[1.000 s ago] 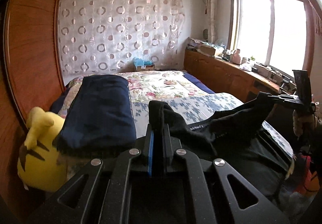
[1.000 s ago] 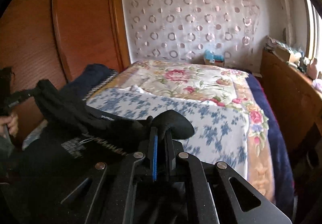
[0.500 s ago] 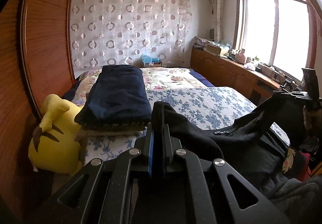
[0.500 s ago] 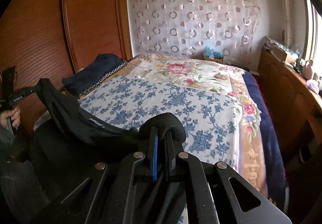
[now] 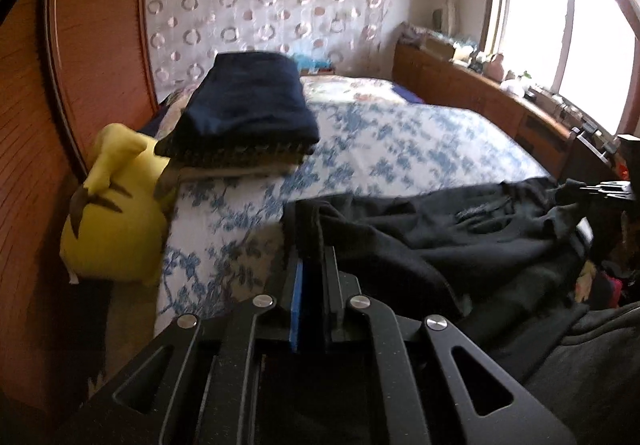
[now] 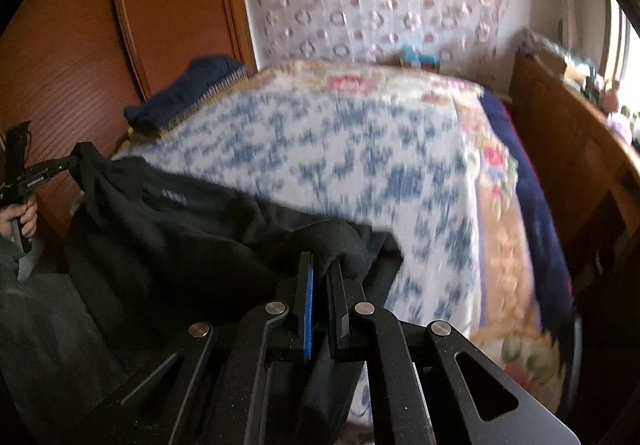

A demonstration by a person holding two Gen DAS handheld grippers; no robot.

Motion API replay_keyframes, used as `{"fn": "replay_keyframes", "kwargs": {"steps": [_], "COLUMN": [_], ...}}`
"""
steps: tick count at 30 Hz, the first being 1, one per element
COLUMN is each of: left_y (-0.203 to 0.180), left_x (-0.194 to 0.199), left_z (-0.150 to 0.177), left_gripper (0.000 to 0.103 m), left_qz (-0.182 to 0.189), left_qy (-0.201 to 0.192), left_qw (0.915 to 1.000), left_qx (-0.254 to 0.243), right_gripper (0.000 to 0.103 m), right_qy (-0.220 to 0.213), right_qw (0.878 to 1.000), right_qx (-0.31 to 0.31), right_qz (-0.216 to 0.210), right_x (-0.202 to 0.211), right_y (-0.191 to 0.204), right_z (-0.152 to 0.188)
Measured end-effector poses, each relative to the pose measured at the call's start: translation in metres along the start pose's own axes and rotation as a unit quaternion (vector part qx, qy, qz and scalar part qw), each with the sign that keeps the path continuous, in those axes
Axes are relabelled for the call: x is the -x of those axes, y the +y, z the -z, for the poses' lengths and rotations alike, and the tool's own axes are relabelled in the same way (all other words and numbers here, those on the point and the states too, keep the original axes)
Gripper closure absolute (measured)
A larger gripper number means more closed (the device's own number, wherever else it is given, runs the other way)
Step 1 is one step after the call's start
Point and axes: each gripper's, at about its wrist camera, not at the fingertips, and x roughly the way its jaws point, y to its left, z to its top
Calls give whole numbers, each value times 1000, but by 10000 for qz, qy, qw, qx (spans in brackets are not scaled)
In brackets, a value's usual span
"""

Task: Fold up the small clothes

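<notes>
Both grippers' jaws clamp the black garment over the blue-flowered bed; wooden wardrobe behind.

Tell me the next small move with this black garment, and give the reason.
Probably lower both tongs together until the black garment lies flat on the blue floral bedspread. The left tongs and the right tongs each pinch a corner, the cloth spans between them, and only part of it rests on the bed; the rest sags over the near edge.

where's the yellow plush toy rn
In the left wrist view the yellow plush toy sits at the left, wedged between the wooden wardrobe and the bed.
</notes>
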Motion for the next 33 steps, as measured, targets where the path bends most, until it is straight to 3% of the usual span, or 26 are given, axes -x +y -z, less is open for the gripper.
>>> {"fn": "replay_keyframes", "kwargs": {"steps": [4, 8, 9, 11, 14, 18, 23, 30, 33], "left_y": [2, 3, 4, 7, 12, 16, 24, 23, 22], "left_x": [4, 15, 16, 15, 4, -25, -60, -98, -104], "left_z": [-3, -19, -22, -29, -41, -56, -68, -57, -48], "left_gripper": [89, 63, 60, 50, 37, 37, 36, 36, 36], "left_qz": [2, -73, -44, -54, -154, -355, -293, 1, 62], "left_qy": [-110, -391, -451, -522, -559, -410, -172, 522, 704], "left_qw": [9999, 9992, 9990, 9986, 9983, 9983, 9992, 9984, 9973], "left_qx": [81, 48, 62, 37, -59, -215, -224, -227, -219], "right_gripper": [95, 75, 73, 65, 61, 61, 61, 61, 56], "right_qy": [238, 8, 167, 43, -48, -24, 201, 479, 556], "right_qw": [9997, 9996, 9994, 9994, 9990, 9994, 9993, 9984, 9974], "right_qx": [-21, 161, 122, 196, 264, 205, 152, -149, -292], "right_qz": [100, 239, 267, 266, 344, 290, 290, 270, 357], "right_x": [-9, 9, 14, 20, 15, -9, -51, -84, -95], "right_y": [-5, -3, -1, 1, 3, -1, -10, -25, -31], "right_z": [-11, -36, -43, -53, -63, -62, -52, -47, -42]}}
